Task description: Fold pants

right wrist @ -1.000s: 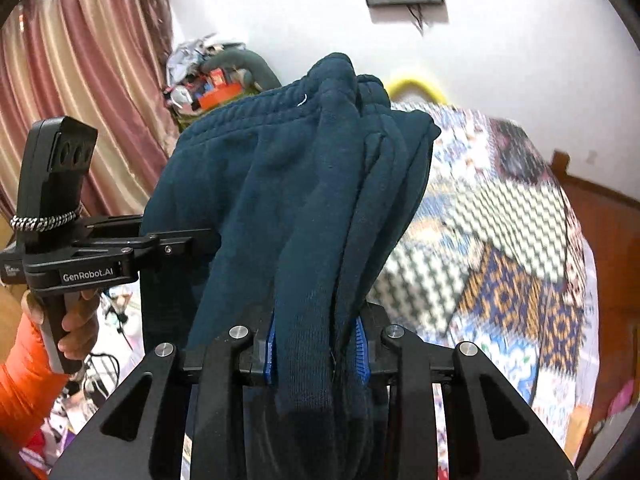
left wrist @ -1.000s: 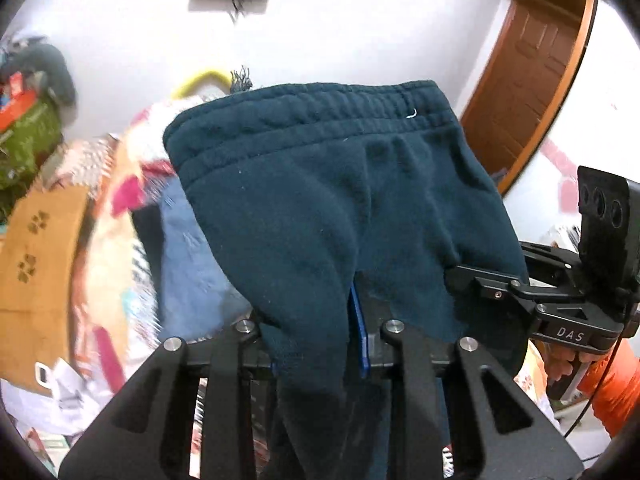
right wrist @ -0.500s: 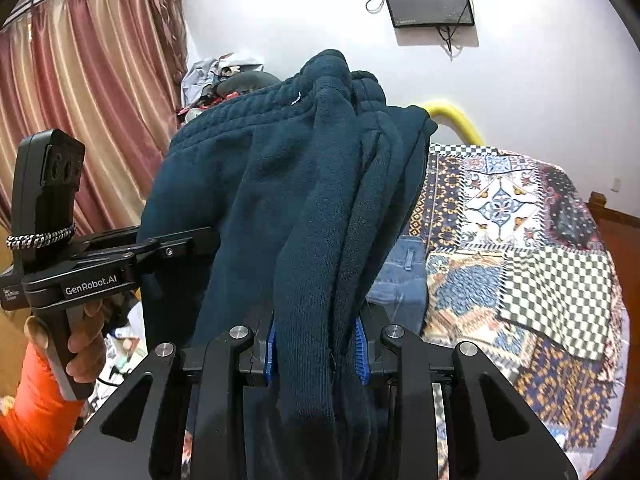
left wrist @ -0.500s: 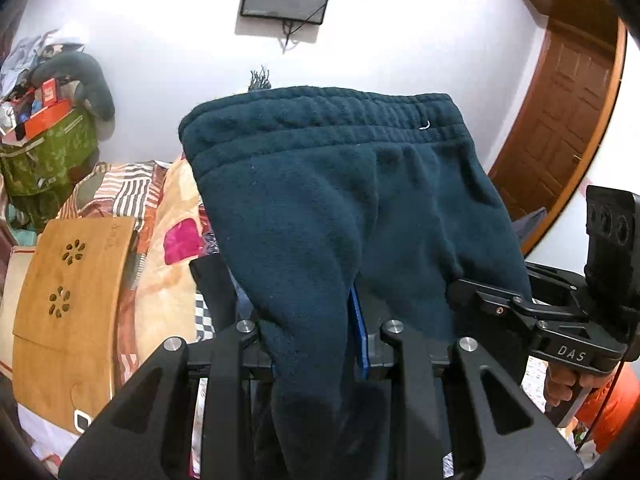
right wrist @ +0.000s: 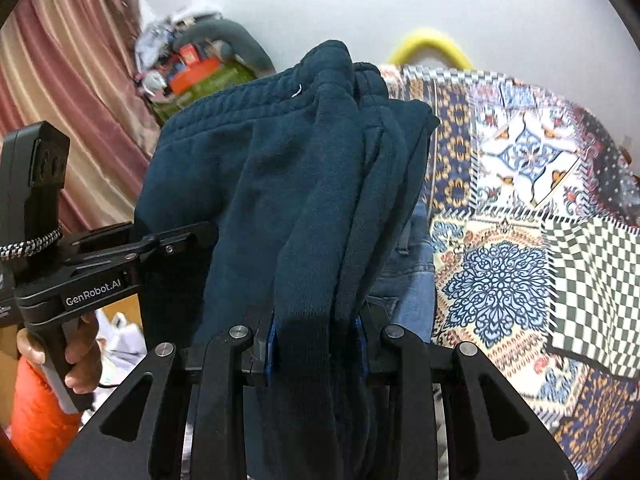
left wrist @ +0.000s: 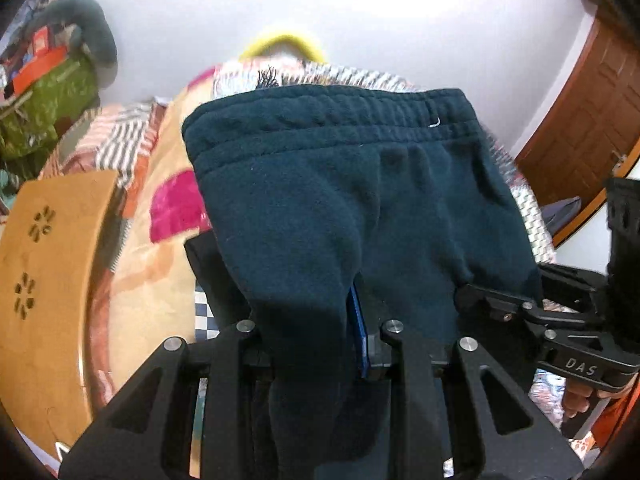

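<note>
Dark teal fleece pants hang folded between both grippers above the bed, waistband at the top. My left gripper is shut on one end of the pants; the cloth hides its fingertips. My right gripper is shut on a thick bunch of the pants, several layers between its blue pads. The right gripper also shows at the right edge of the left wrist view, and the left gripper at the left of the right wrist view.
A bed with a patterned patchwork cover lies below. Blue jeans lie on it under the pants. A wooden lap table stands at the left. A yellow hoop and a wooden door stand behind.
Both grippers have tilted down with the pants after a brief tilt up, so the bed fills more of each view. The grip on the pants has not changed.
</note>
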`<state>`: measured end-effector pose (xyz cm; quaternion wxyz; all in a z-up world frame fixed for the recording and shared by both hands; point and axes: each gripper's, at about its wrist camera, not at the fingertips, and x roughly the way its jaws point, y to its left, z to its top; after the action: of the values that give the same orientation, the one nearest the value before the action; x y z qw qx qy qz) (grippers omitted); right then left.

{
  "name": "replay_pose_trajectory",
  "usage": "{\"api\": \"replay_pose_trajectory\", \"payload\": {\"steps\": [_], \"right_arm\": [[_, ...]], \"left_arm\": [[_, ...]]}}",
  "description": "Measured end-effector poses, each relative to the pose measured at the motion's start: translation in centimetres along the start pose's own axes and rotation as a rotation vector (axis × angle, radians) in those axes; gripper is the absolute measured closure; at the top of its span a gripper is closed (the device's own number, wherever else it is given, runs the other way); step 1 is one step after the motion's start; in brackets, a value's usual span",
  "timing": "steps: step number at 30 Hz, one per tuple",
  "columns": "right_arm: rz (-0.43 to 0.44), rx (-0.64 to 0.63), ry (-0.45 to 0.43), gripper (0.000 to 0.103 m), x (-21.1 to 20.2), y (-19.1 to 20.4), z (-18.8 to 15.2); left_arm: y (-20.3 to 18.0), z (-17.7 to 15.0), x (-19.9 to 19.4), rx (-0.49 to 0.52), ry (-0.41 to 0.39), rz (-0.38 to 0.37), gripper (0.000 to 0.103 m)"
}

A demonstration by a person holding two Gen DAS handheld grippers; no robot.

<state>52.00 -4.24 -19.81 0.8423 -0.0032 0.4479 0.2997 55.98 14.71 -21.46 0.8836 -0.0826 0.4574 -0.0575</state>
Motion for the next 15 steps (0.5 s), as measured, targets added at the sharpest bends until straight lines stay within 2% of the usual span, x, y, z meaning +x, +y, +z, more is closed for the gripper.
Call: {"api": "replay_pose_trajectory", "payload": {"steps": [3,6,12,15], "right_arm": [[-0.029,-0.010,0.049,0.076,2.1,-0.8,-0.2],[-0.078,-0.024,0.096,0.076,3.7,-1.3,-0.7],[-0.061,0.002,0.092,0.073,3.2,-1.8,-1.7],[-0.093,0.006,0.074,0.071,2.1,-1.6,-2.4]], "left_arm": [[1.0,-0.6,3.8,-0.004,0.047,0.032,0.077],[1.3,-1.4,6.1,-0.002,0.083,0.027,0.078],[0.0,-2.3,5.4,0.066,0.065,0.056,0.075],[-0.3,-3.0,4.4,0.071,0.049,0.093,0.074]]}}
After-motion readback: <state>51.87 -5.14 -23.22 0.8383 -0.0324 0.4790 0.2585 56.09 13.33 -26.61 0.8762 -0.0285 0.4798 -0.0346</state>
